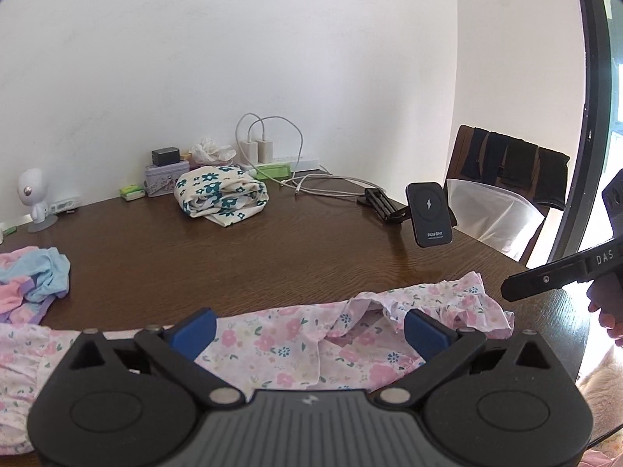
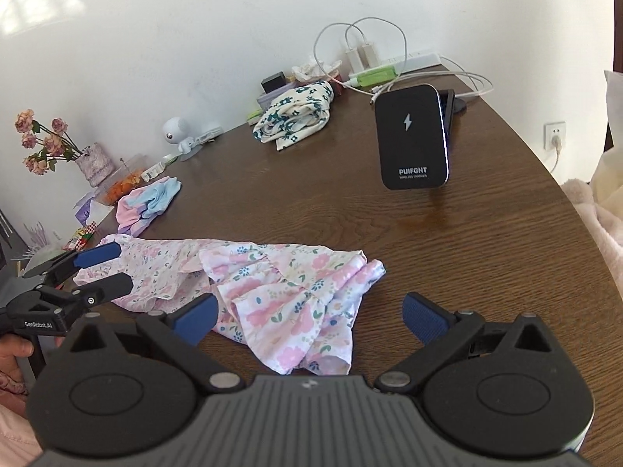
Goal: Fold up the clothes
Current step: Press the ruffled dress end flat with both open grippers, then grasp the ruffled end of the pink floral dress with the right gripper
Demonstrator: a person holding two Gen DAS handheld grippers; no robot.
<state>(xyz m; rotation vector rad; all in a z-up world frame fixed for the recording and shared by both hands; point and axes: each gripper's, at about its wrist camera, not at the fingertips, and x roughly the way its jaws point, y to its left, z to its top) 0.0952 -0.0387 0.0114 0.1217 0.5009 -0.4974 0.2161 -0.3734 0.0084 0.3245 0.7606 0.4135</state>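
Note:
A pink floral garment lies crumpled and spread along the near edge of the brown table. My right gripper hovers open just above its right half, blue pads wide apart and pressing on nothing. My left gripper stands open at the garment's left end, its pads off the cloth. In the left wrist view the left gripper hangs open over the same garment. One black finger of the right gripper shows at the right edge.
A folded cream cloth with teal flowers sits at the back. A pastel pink and blue garment lies at the left. A black wireless charger stand rises at the right; behind it run a power strip with cables. A flower vase stands far left.

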